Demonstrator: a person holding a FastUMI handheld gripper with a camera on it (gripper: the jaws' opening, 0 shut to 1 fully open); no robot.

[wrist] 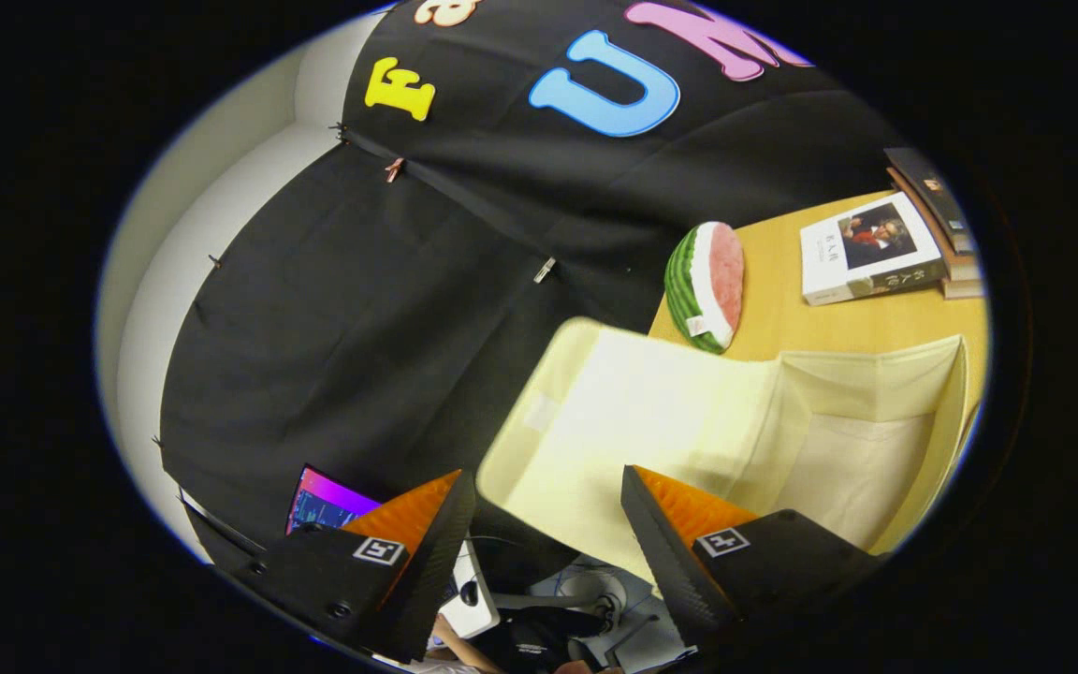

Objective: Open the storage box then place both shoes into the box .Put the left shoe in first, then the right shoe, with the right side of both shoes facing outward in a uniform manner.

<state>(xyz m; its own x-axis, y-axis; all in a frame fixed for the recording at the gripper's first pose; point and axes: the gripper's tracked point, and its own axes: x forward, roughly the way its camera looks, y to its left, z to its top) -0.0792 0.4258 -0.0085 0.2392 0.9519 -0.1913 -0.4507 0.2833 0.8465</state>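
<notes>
- The storage box (pixel 838 440) stood open on the wooden table (pixel 838 328), its pale lid (pixel 651 412) swung up and away from the cavity, so the opening step looked done.
- The box's fabric-lined interior lay bare; no shoe was inside it, so both placements appeared to remain, left shoe first.
- The gripper (pixel 548 524) hung just off the lid's free edge, its fingers spread apart and grasping nothing; the lid's corner sat between them without being pressed.
- Beyond the box, a watermelon-slice toy (pixel 706 285) leaned near the lid's far edge, and a stack of books (pixel 871 251) lay behind the box.
- Where the shoes lay could not be told.
</notes>
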